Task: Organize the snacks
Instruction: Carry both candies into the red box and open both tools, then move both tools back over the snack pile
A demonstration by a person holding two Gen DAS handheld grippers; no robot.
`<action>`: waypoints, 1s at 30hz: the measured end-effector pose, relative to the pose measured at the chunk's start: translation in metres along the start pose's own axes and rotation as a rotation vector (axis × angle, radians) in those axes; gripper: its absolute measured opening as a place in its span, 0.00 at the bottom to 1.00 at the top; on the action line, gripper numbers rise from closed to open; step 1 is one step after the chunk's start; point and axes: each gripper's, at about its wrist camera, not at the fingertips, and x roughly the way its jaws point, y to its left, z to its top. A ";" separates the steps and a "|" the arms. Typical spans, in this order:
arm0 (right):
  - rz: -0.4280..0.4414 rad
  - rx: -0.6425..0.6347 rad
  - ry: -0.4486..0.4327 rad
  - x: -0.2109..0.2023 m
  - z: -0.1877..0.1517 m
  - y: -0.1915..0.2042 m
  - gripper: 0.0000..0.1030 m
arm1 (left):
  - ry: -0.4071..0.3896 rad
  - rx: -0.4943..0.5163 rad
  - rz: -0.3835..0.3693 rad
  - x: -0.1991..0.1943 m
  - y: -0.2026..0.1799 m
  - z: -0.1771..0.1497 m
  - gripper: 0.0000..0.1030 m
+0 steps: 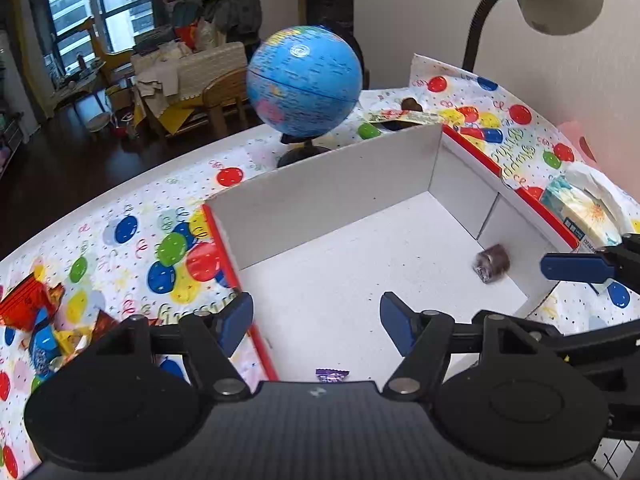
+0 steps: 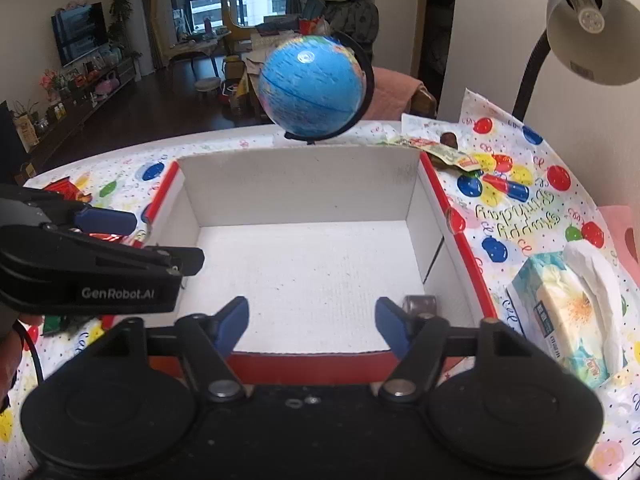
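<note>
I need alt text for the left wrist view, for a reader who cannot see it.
The left gripper, jaws open and empty, hovers over a white cardboard box with red edges holding a brown wrapped candy and a purple wrapped candy. A pile of colourful snack packets lies at left on the balloon-print tablecloth; a blue globe stands behind.

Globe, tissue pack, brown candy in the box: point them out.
globe [image 2: 310, 88], right wrist view, middle of sphere
tissue pack [image 2: 560, 312], right wrist view, printed top face
brown candy [image 1: 493, 263], left wrist view, wrapper middle
</note>
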 end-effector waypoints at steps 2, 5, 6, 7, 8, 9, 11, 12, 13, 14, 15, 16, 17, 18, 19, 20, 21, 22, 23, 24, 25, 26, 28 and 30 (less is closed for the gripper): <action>0.003 -0.006 -0.013 -0.006 -0.001 0.004 0.76 | -0.012 -0.008 0.003 -0.007 0.003 -0.003 0.68; 0.014 -0.011 -0.029 -0.015 -0.001 0.010 0.80 | -0.032 -0.023 0.012 -0.018 0.008 -0.007 0.68; 0.017 -0.013 -0.036 -0.019 -0.001 0.012 0.81 | -0.041 -0.029 0.016 -0.022 0.011 -0.008 0.71; 0.019 -0.014 -0.043 -0.022 0.000 0.014 0.83 | -0.054 -0.037 0.028 -0.027 0.013 -0.010 0.72; 0.022 -0.016 -0.050 -0.025 0.000 0.016 0.84 | -0.069 -0.047 0.036 -0.032 0.016 -0.010 0.76; 0.026 -0.020 -0.058 -0.029 0.000 0.019 0.84 | -0.085 -0.059 0.036 -0.038 0.019 -0.012 0.77; 0.034 -0.026 -0.075 -0.036 0.001 0.024 0.87 | -0.111 -0.074 0.041 -0.049 0.025 -0.015 0.78; 0.037 -0.028 -0.084 -0.039 0.001 0.028 0.88 | -0.123 -0.075 0.052 -0.054 0.027 -0.017 0.78; 0.040 -0.028 -0.092 -0.042 0.001 0.031 0.89 | -0.134 -0.077 0.064 -0.059 0.030 -0.019 0.78; 0.046 -0.027 -0.099 -0.046 0.001 0.034 0.92 | -0.144 -0.084 0.069 -0.064 0.033 -0.021 0.78; 0.051 -0.026 -0.107 -0.048 0.001 0.037 0.93 | -0.153 -0.093 0.074 -0.069 0.037 -0.023 0.81; 0.056 -0.027 -0.116 -0.051 0.001 0.041 0.95 | -0.164 -0.103 0.088 -0.074 0.041 -0.026 0.82; 0.063 -0.026 -0.127 -0.054 0.001 0.045 0.98 | -0.172 -0.112 0.101 -0.079 0.045 -0.029 0.82; 0.072 -0.024 -0.135 -0.057 0.000 0.049 0.99 | -0.176 -0.122 0.106 -0.083 0.049 -0.032 0.82; 0.082 -0.026 -0.140 -0.059 0.000 0.054 0.99 | -0.182 -0.130 0.108 -0.087 0.053 -0.035 0.82; 0.091 -0.034 -0.143 -0.060 -0.001 0.059 0.99 | -0.188 -0.136 0.117 -0.092 0.058 -0.039 0.82; 0.095 -0.041 -0.147 -0.060 -0.001 0.065 0.99 | -0.194 -0.143 0.126 -0.097 0.062 -0.043 0.82; 0.099 -0.050 -0.150 -0.061 -0.002 0.071 0.99 | -0.197 -0.152 0.130 -0.101 0.067 -0.047 0.82; 0.108 -0.057 -0.150 -0.062 -0.002 0.077 0.99 | -0.195 -0.163 0.135 -0.105 0.072 -0.052 0.83; 0.118 -0.063 -0.150 -0.062 -0.003 0.083 0.99 | -0.197 -0.173 0.139 -0.109 0.077 -0.057 0.82; 0.126 -0.068 -0.149 -0.062 -0.004 0.089 1.00 | -0.198 -0.182 0.140 -0.113 0.082 -0.062 0.83; 0.135 -0.074 -0.150 -0.062 -0.005 0.095 1.00 | -0.200 -0.192 0.144 -0.118 0.087 -0.067 0.83; 0.155 -0.082 -0.149 -0.062 -0.007 0.107 1.00 | -0.205 -0.209 0.154 -0.126 0.096 -0.079 0.83; 0.174 -0.093 -0.144 -0.062 -0.010 0.120 1.00 | -0.202 -0.227 0.163 -0.133 0.106 -0.090 0.83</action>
